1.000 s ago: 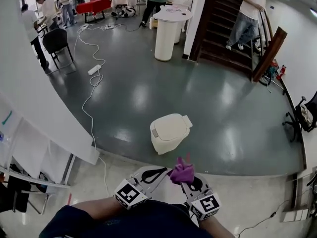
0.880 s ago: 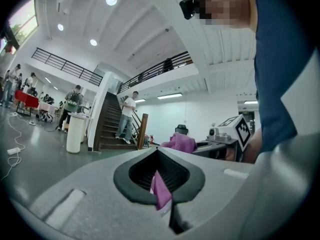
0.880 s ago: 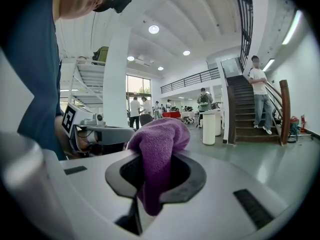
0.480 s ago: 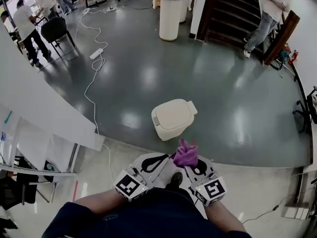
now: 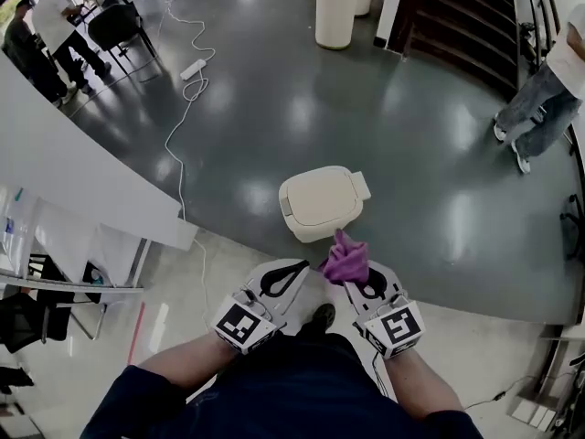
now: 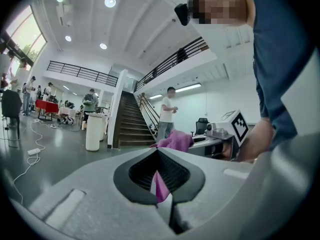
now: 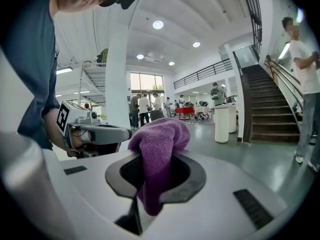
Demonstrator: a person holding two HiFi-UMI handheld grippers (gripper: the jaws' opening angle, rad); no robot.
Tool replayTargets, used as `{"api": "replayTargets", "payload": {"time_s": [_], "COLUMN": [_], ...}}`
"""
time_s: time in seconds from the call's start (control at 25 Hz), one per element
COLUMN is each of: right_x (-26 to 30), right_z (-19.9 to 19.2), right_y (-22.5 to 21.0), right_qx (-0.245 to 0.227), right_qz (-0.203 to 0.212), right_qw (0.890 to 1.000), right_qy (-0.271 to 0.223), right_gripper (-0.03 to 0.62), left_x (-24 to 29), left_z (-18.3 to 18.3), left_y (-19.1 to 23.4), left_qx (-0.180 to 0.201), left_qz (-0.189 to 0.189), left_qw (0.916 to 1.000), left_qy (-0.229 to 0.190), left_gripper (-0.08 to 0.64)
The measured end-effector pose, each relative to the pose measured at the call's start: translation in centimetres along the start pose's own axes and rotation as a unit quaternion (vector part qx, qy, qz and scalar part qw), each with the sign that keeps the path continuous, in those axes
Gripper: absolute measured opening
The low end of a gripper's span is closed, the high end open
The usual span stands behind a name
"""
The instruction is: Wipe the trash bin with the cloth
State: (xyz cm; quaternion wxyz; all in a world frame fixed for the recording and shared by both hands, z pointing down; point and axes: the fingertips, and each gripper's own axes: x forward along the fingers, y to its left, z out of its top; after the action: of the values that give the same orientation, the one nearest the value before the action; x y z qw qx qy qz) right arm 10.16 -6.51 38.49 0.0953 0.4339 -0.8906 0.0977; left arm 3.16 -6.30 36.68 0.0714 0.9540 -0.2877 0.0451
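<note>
Down at 6 o'clock, the right gripper (image 7: 155,176) clamps a soft, floppy purple cloth (image 5: 345,262), the left gripper (image 6: 159,176) beside it closed on nothing, and at 12 o'clock sits the trash bin (image 5: 320,204), probably light, best steadied by its rim.

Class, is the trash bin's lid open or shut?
Shut: the lid lies flat across the trash bin, with no opening showing.

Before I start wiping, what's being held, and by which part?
The right gripper pinches the purple cloth near its middle, a bunch poking past the jaws. The left gripper holds nothing.
</note>
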Motion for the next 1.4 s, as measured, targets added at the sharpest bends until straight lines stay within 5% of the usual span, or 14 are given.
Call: {"api": "replayTargets", "payload": {"time_s": [0.2, 0.84, 1.4], "right_x": [2.4, 16.9, 27.7], "right_z": [-1.5, -6.7, -15.3], "right_y": [-3.3, -7.8, -10.7], "right_qx": [-0.012, -0.064, -0.061], "right_qz": [0.007, -0.026, -0.007], "right_qw": [1.000, 0.995, 0.989], "right_qy": [0.019, 0.075, 0.134], "right_gripper": [0.069, 0.069, 0.069], "left_x": [3.2, 8.4, 12.1], "left_z": [-1.4, -14.0, -23.6], "left_y": [2.0, 14.2, 19.4], "left_qx": [-0.001, 0.002, -0.021], "left_qz": [0.018, 0.020, 0.024], "left_qw": [0.9998, 0.9976, 0.9948], "left_qy": [0.001, 0.066, 0.097], "left_gripper": [-0.009, -0.009, -0.009]}}
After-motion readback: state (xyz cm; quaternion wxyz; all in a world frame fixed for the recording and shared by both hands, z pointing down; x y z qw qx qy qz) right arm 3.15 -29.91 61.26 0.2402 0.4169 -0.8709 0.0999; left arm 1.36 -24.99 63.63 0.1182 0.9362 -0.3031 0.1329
